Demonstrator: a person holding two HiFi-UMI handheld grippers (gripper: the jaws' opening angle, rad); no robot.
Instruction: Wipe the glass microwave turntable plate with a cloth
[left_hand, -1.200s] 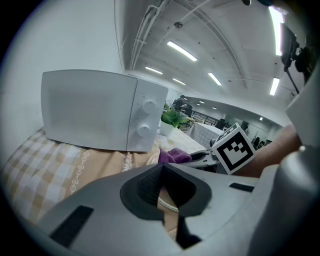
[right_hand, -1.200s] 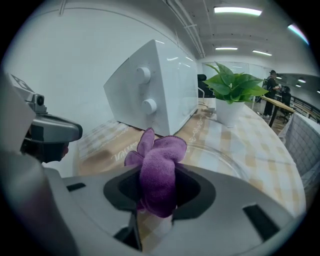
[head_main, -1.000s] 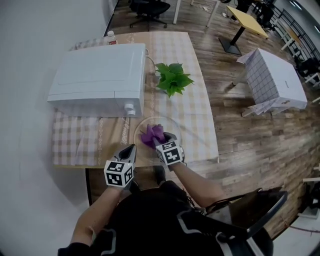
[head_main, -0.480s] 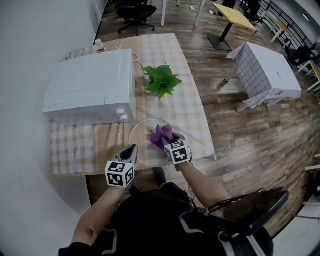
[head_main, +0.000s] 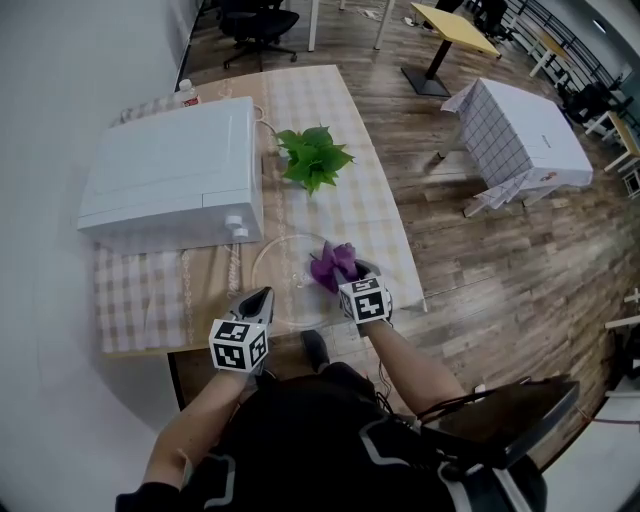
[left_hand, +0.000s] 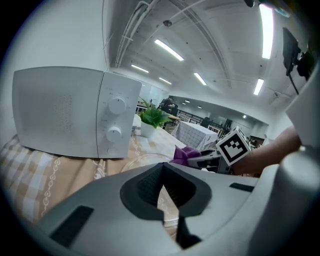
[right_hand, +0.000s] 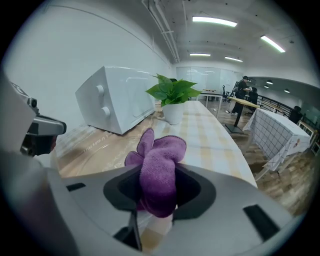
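Note:
The clear glass plate (head_main: 280, 262) lies on the checked tablecloth by the table's near edge. A purple cloth (head_main: 332, 264) rests on the plate's right side, with my right gripper (head_main: 350, 277) shut on it. In the right gripper view the cloth (right_hand: 159, 170) bulges out between the jaws of the right gripper (right_hand: 159, 194), over the plate (right_hand: 95, 152). My left gripper (head_main: 259, 299) sits at the plate's near-left rim. In the left gripper view the plate (left_hand: 142, 161) runs in between the closed jaws of that gripper (left_hand: 162, 189).
A white microwave (head_main: 170, 170) stands at the back left of the table, its knobs facing the plate. A potted green plant (head_main: 312, 155) stands behind the plate. The table's right edge (head_main: 405, 255) drops to a wooden floor; chairs and other tables stand farther off.
My right gripper has slid the purple cloth from the plate's middle toward its right side. The left gripper has stayed at the near-left rim.

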